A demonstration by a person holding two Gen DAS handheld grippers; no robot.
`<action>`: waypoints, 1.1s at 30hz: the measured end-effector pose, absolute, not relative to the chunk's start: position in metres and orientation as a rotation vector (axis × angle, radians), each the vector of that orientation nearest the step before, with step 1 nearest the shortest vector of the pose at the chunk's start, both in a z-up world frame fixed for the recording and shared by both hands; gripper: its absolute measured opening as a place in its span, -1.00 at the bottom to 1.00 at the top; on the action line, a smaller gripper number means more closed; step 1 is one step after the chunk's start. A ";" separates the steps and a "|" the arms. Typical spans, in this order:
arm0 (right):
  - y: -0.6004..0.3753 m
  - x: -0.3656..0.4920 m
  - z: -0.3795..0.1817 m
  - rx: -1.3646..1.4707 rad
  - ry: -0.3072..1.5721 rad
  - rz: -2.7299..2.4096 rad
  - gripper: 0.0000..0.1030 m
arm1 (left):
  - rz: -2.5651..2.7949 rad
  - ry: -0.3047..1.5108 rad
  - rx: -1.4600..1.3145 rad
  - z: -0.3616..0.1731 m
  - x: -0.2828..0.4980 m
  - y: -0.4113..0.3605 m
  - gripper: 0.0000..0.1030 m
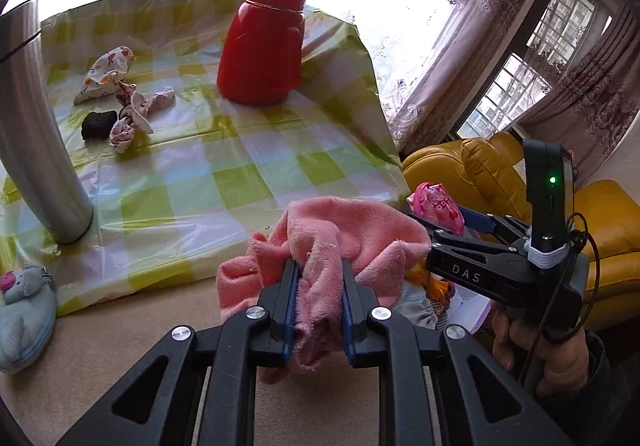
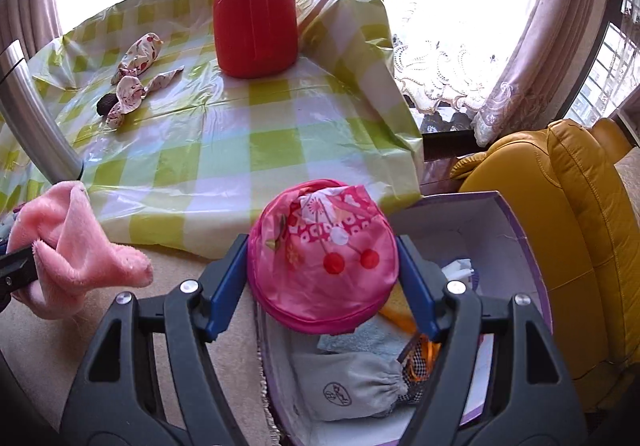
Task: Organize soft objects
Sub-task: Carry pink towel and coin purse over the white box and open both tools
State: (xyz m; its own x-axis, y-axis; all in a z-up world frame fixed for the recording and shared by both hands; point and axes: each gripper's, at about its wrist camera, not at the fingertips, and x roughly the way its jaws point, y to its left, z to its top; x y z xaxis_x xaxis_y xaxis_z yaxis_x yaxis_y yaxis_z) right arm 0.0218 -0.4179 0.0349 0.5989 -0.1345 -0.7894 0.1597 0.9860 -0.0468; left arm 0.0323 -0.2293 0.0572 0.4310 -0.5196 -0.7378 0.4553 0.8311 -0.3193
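Note:
My left gripper [image 1: 319,286] is shut on a fluffy pink cloth [image 1: 340,230], held above the beige floor by the table's front edge; the cloth also shows in the right wrist view [image 2: 76,246]. My right gripper [image 2: 322,258] is shut on a round pink cherry-print pouch [image 2: 324,254], held over a purple-edged white box [image 2: 516,246] that holds a grey drawstring bag [image 2: 352,386] and other soft items. The right gripper [image 1: 444,221] with the pouch [image 1: 438,205] shows just right of the pink cloth in the left wrist view.
A low table with a green checked plastic cover [image 1: 224,173] carries a red thermos [image 1: 262,41], printed fabric pieces [image 1: 120,85] and a dark brown lump [image 1: 98,123]. A metal pole [image 1: 32,133] stands at left. A grey plush pouch [image 1: 24,310] lies on the floor. A yellow sofa [image 2: 560,226] is at right.

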 end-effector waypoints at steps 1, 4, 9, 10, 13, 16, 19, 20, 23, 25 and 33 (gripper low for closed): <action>-0.426 0.019 0.036 0.035 0.913 -0.188 0.43 | -0.625 0.948 -0.062 0.057 0.031 -0.239 -0.63; -0.448 0.012 0.037 0.055 0.915 -0.238 0.44 | -0.668 0.958 -0.033 0.055 0.030 -0.263 -0.63; -0.477 0.002 0.039 0.094 0.915 -0.293 0.44 | -0.717 0.958 -0.001 0.055 0.026 -0.291 -0.62; -0.480 0.002 0.039 0.094 0.914 -0.302 0.45 | -0.729 0.956 0.007 0.055 0.025 -0.297 -0.61; -0.488 0.000 0.040 0.082 0.917 -0.340 0.45 | -0.770 0.956 0.021 0.055 0.024 -0.312 -0.37; -0.489 0.000 0.040 0.072 0.915 -0.341 0.45 | -0.763 0.951 0.043 0.055 0.023 -0.320 0.06; -0.485 0.001 0.040 0.065 0.915 -0.330 0.45 | -0.740 0.941 0.072 0.055 0.022 -0.322 0.12; -0.484 0.001 0.039 0.071 0.915 -0.323 0.45 | -0.722 0.943 0.081 0.054 0.023 -0.323 0.12; -0.484 0.002 0.038 0.100 0.920 -0.302 0.46 | -0.676 0.954 0.090 0.050 0.026 -0.318 0.13; -0.482 0.003 0.038 0.102 0.920 -0.297 0.47 | -0.659 0.963 0.088 0.047 0.028 -0.313 0.13; -0.474 0.005 0.038 0.096 0.925 -0.278 0.47 | -0.609 0.975 0.089 0.042 0.032 -0.303 0.13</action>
State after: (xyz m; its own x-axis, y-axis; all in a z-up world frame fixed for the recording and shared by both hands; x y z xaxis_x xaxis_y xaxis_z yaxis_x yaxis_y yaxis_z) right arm 0.0050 -0.4741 0.0381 0.5693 -0.1952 -0.7986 0.2772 0.9601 -0.0371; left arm 0.0320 -0.3031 0.0415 0.4090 -0.4441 -0.7972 0.5214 0.8307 -0.1952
